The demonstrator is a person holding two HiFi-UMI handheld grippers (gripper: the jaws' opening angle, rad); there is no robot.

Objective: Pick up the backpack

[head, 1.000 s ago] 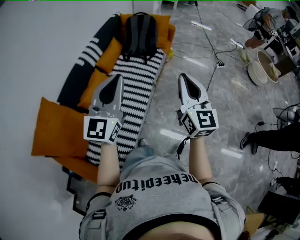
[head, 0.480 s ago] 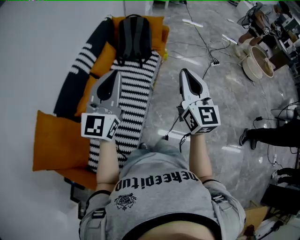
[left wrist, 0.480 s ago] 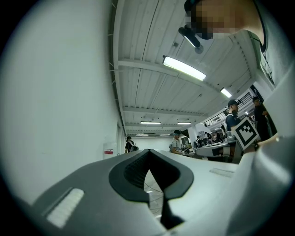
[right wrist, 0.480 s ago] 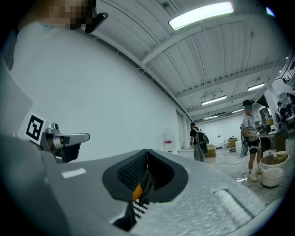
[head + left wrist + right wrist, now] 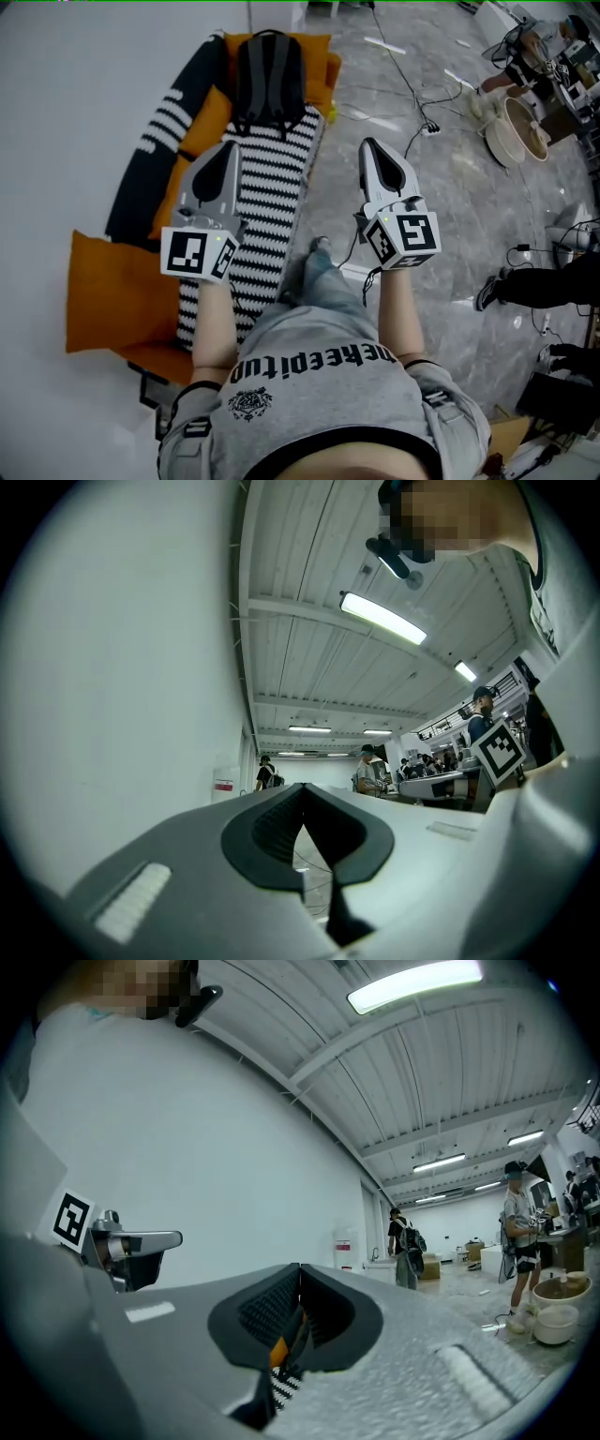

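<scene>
I hold both tools out in front of me, side by side and well apart, and neither carries anything. My left tool point(image 5: 229, 148) has its jaws together, the tips meeting in a point with nothing between them. My right tool point(image 5: 367, 143) is the same, with its tips pressed together and empty. Each one has its marker cube at the near end, close to my hand.

The backpack point(image 5: 270, 75) is dark and sits at the far end of the couch point(image 5: 155, 349), leaning against orange cushions point(image 5: 319, 52), with its straps trailing down onto the black-and-white striped cover point(image 5: 272, 202). It lies well ahead of both tools, and neither touches it.

From the head view, my left tool hangs over the striped cover, roughly in line with the backpack. My right tool hangs over the grey floor point(image 5: 441, 216) just beside the couch. A large orange cushion point(image 5: 108, 291) lies at the near end of the couch on my left. Cables point(image 5: 403, 70) run across the floor, and pale bowls point(image 5: 521, 127) stand far off to the right.
</scene>
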